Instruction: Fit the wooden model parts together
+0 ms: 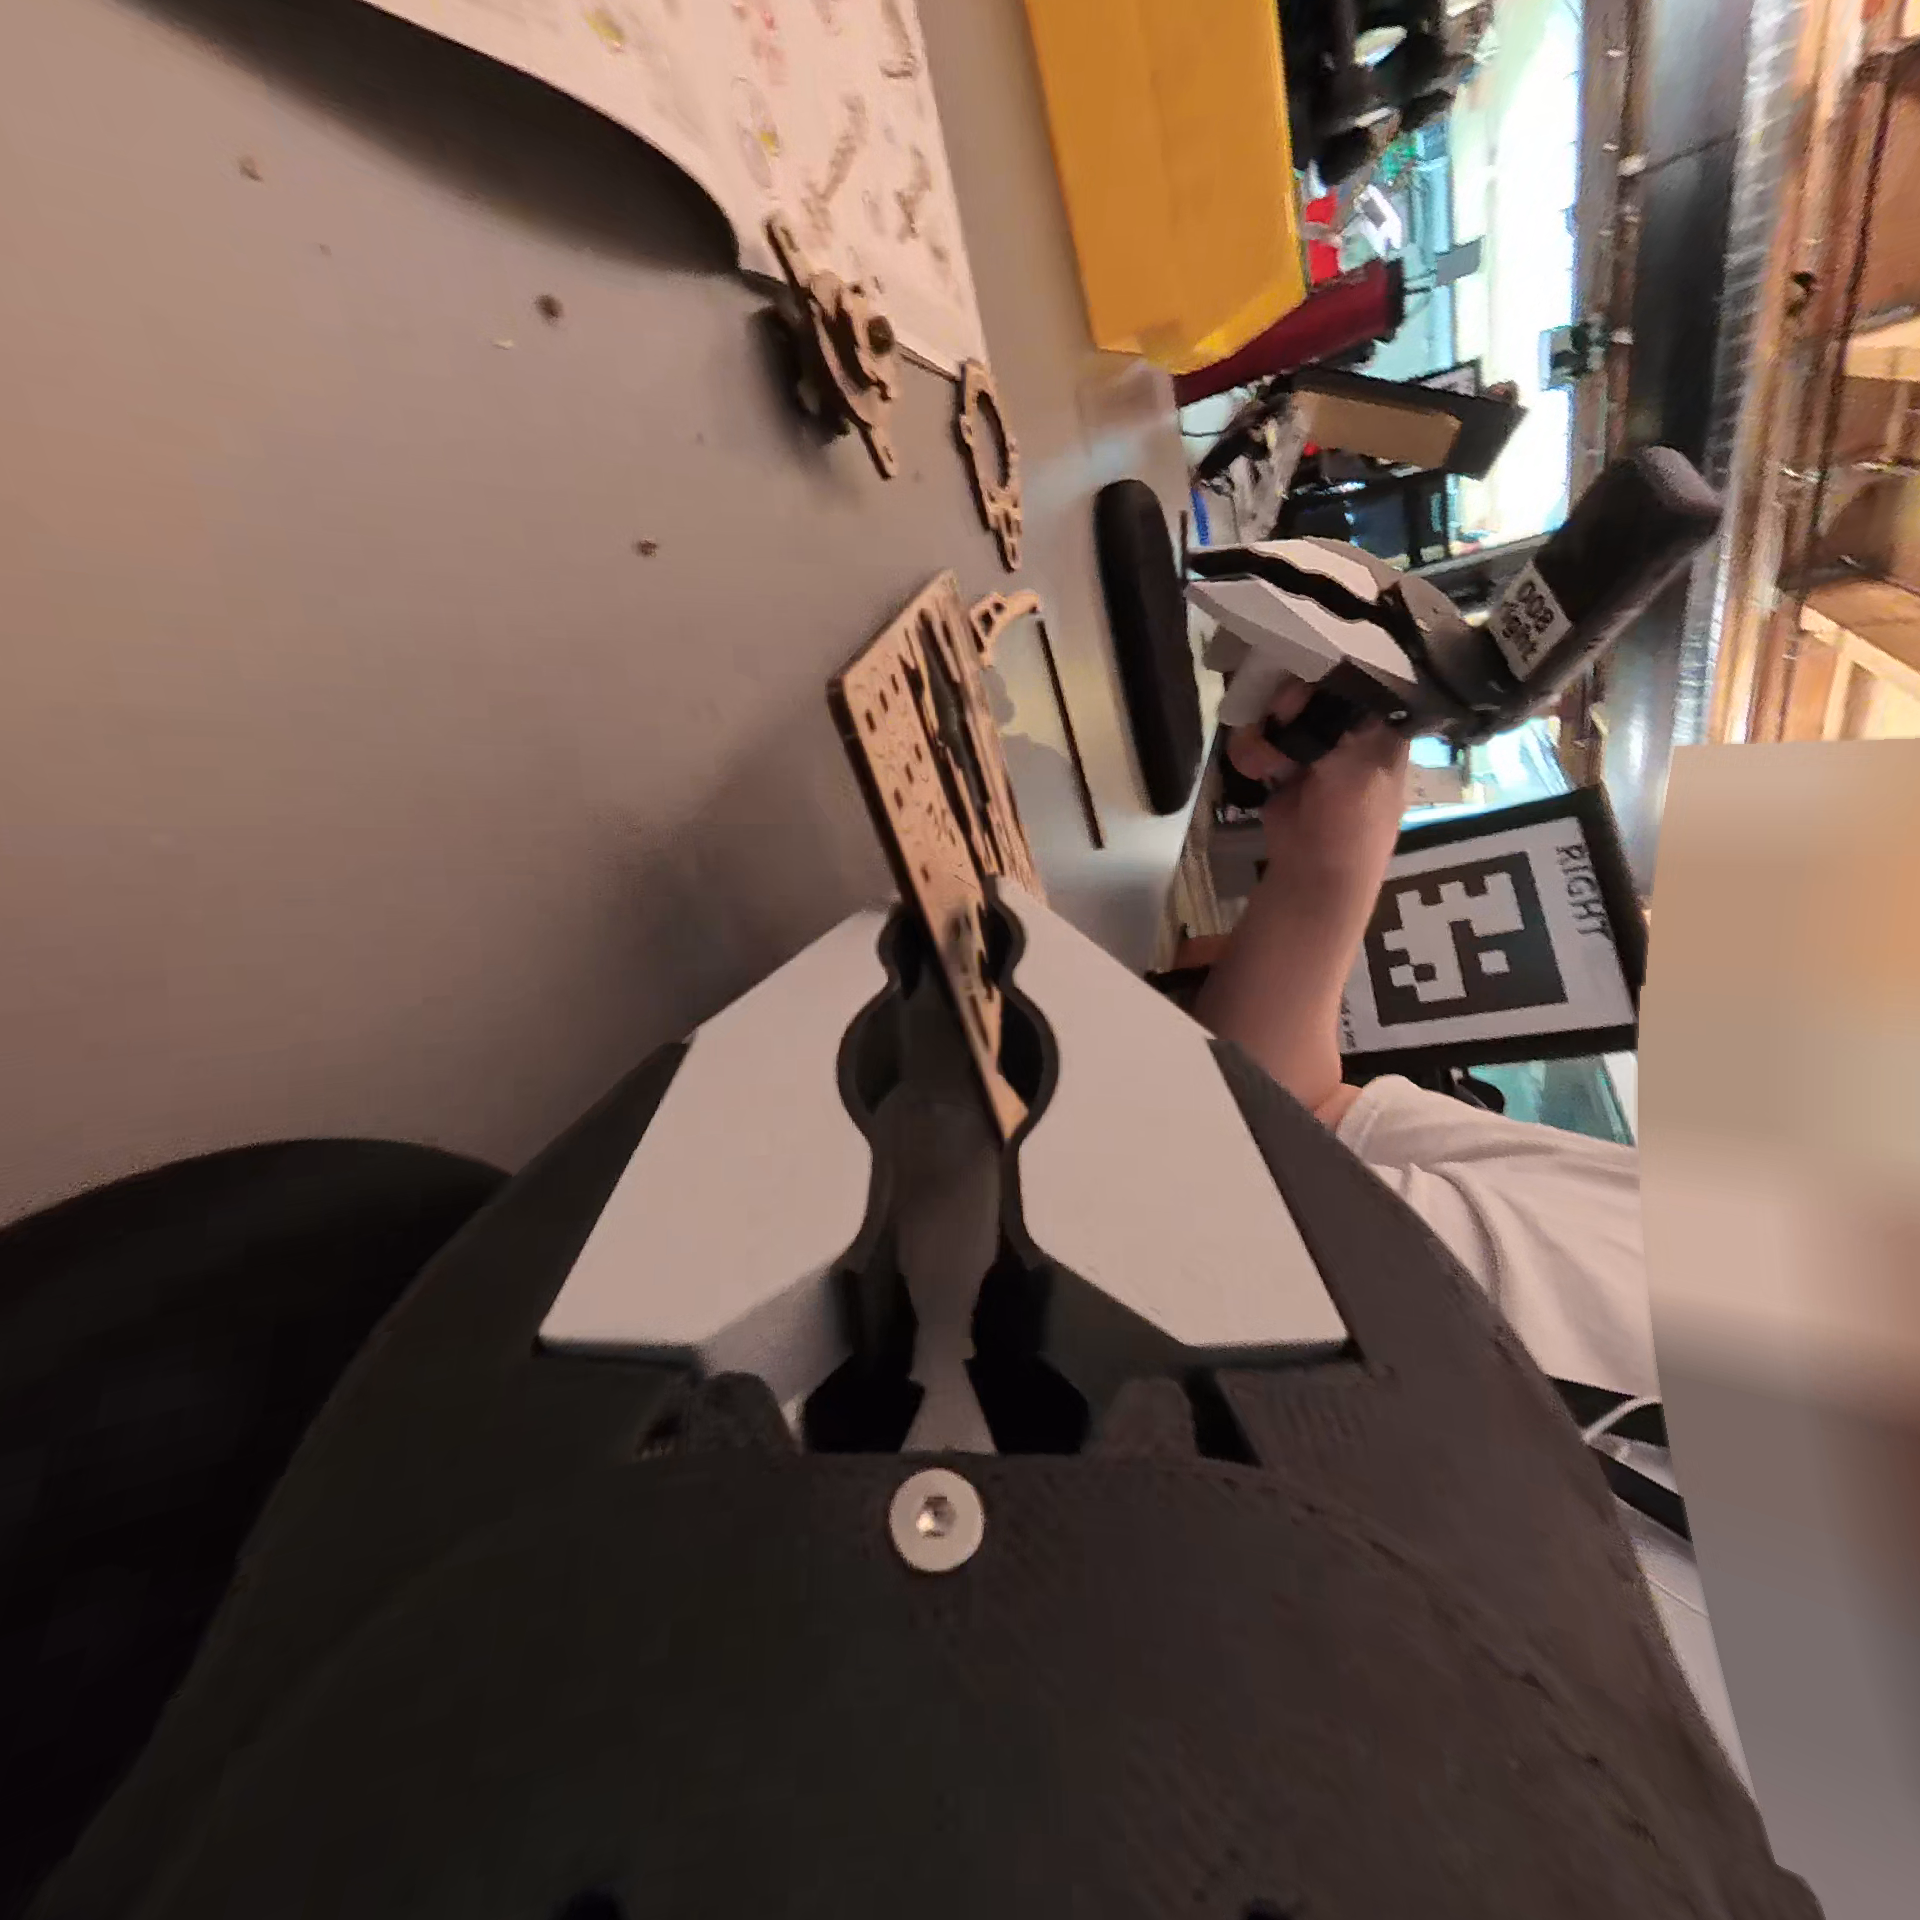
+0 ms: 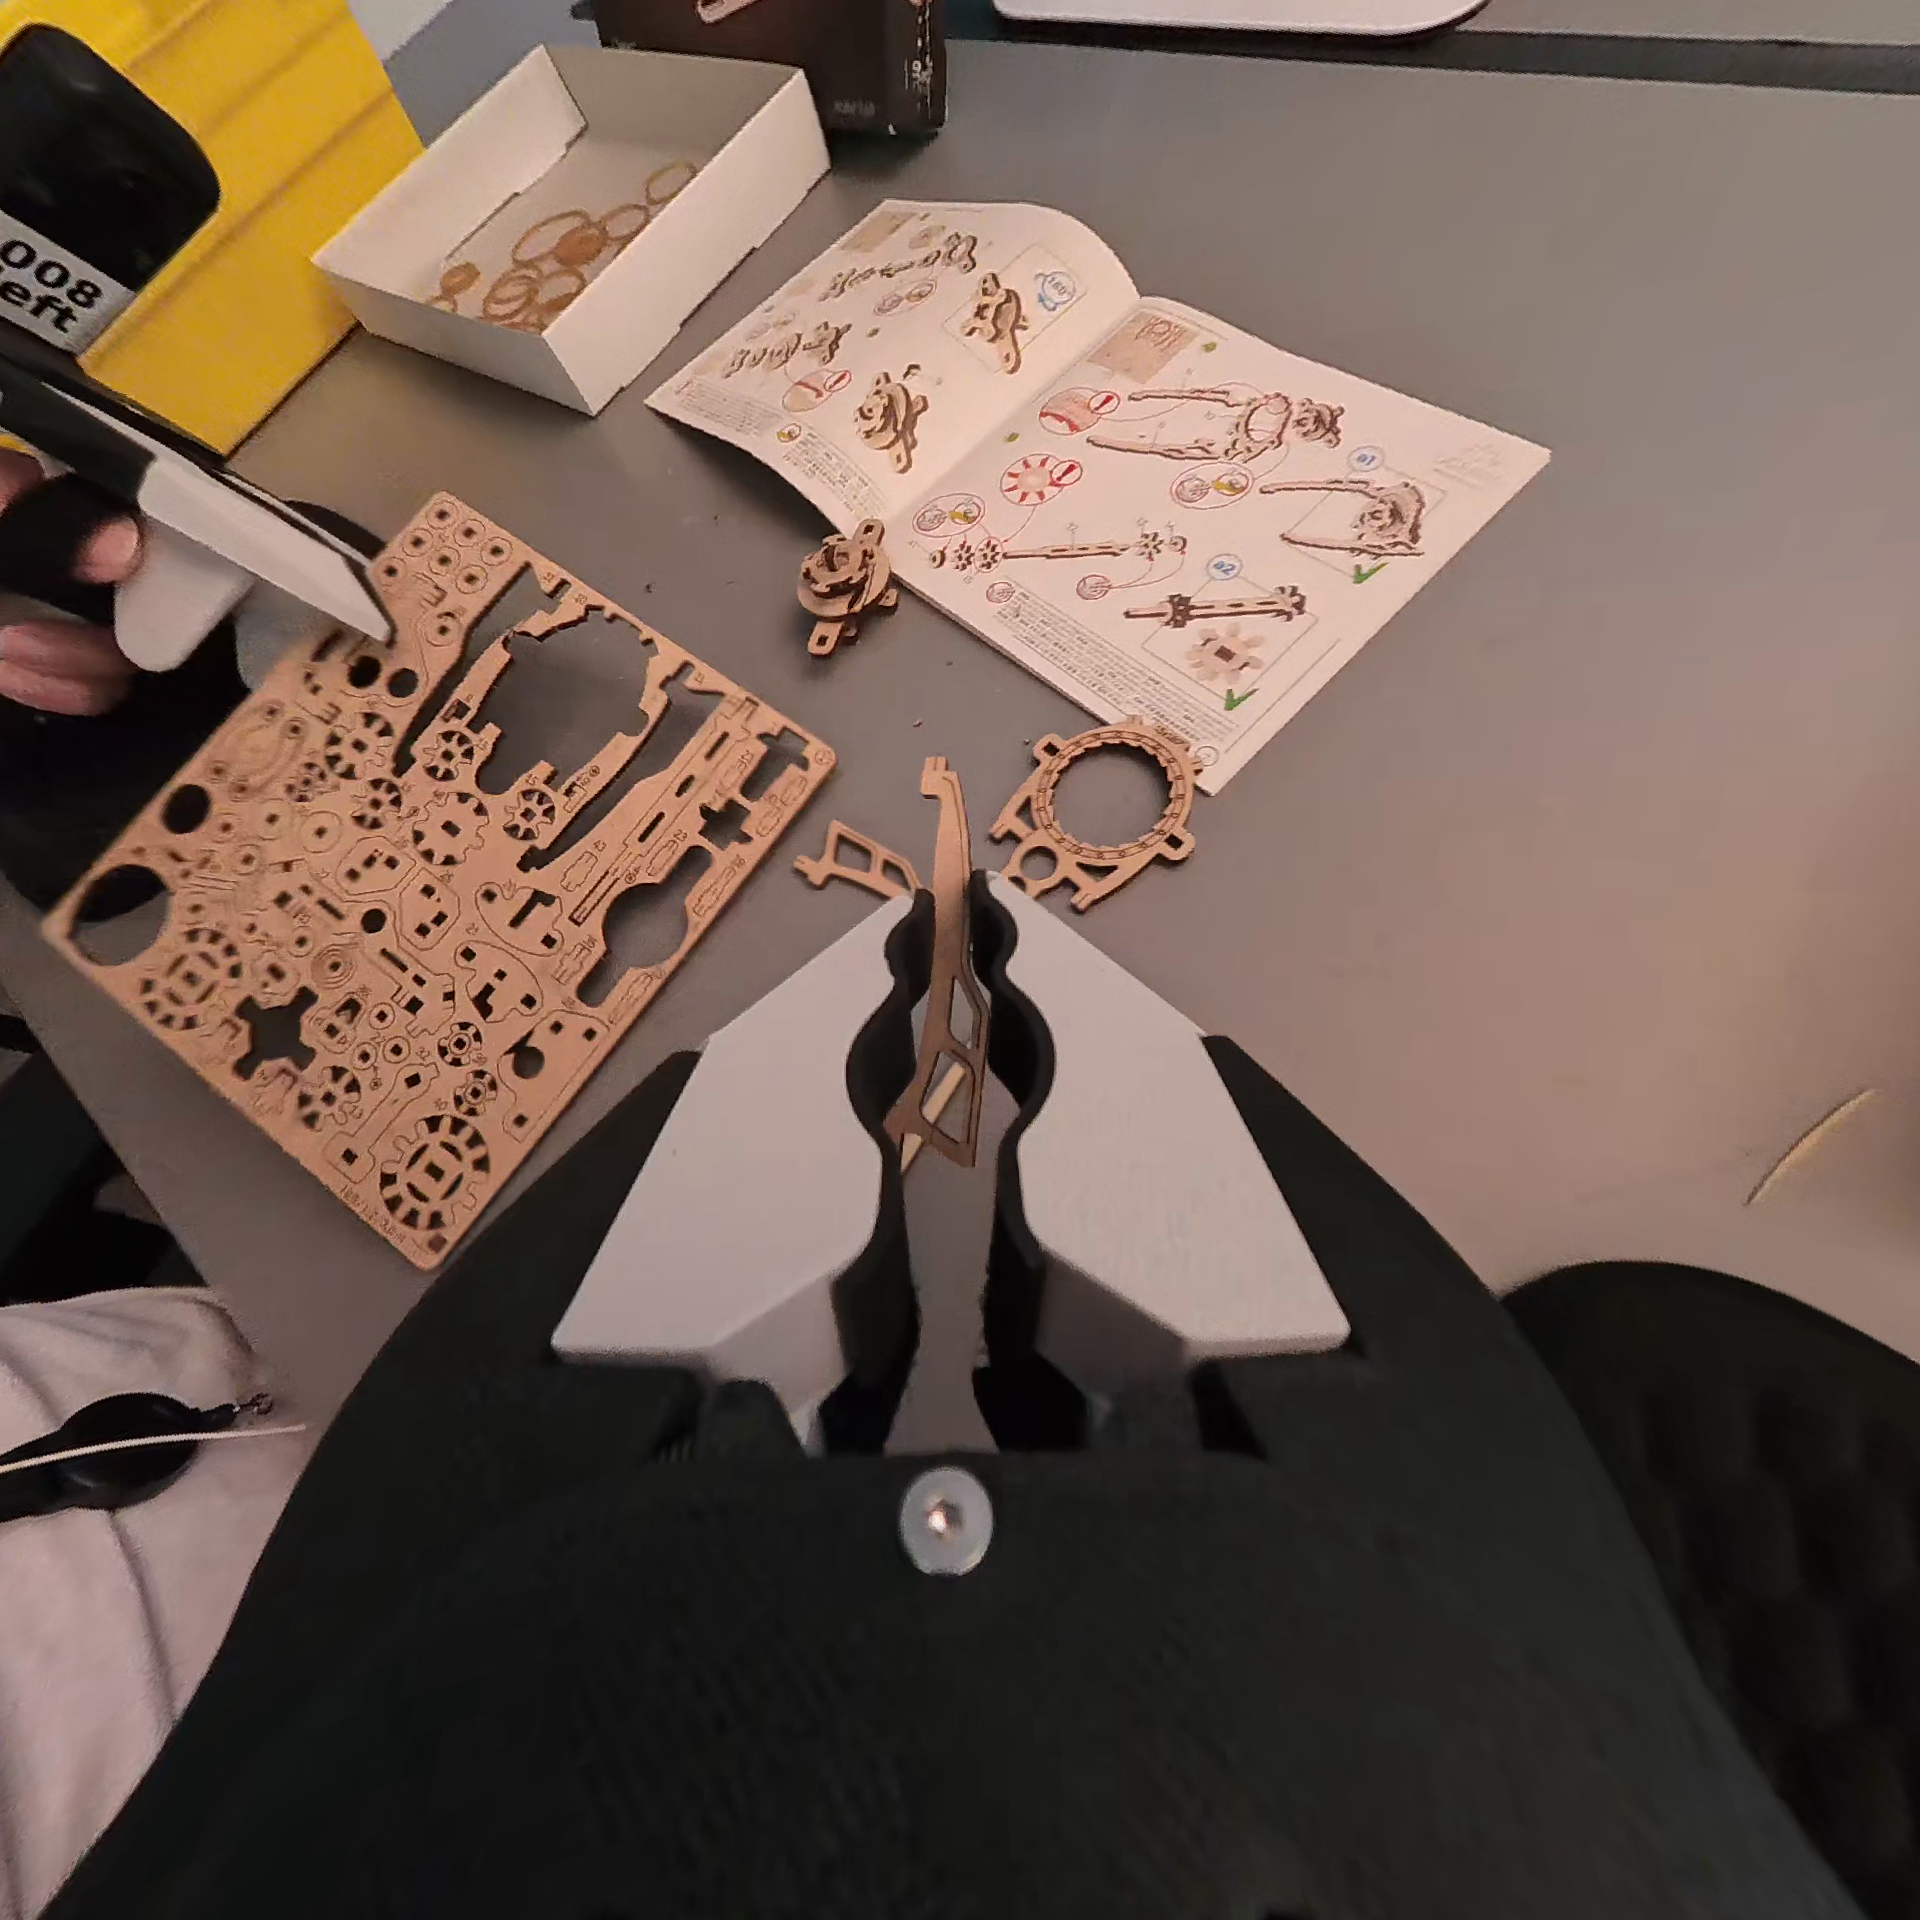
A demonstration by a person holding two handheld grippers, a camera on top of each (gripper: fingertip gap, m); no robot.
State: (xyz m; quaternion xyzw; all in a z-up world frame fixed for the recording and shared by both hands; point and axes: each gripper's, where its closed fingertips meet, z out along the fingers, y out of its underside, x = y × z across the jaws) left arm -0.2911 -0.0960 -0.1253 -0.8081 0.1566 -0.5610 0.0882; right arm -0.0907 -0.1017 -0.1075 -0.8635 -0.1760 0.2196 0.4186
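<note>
My left gripper (image 1: 951,935) is shut on a corner of the flat wooden parts sheet (image 1: 925,727), which has many cut-outs. In the right wrist view the sheet (image 2: 416,883) lies at the left on the grey table (image 2: 1455,883), with the left gripper (image 2: 374,613) on its far corner. My right gripper (image 2: 951,899) is shut on a long curved wooden strut (image 2: 948,831), whose tip sticks out past the fingertips. A ring-shaped wooden part (image 2: 1101,821) and a small triangular part (image 2: 857,862) lie just beyond it. A small assembled wooden piece (image 2: 847,587) sits by the booklet.
An open instruction booklet (image 2: 1091,447) lies at the far middle. A white box (image 2: 582,229) with several thin rings, a yellow bin (image 2: 260,208) and a dark box (image 2: 831,62) stand at the back left. A person's hand (image 1: 1309,790) holds the right gripper. The tips of one gripper are about 20 cm away from the tips of the other. The left tips stand about 12 cm off the small assembled wooden piece (image 2: 847,587).
</note>
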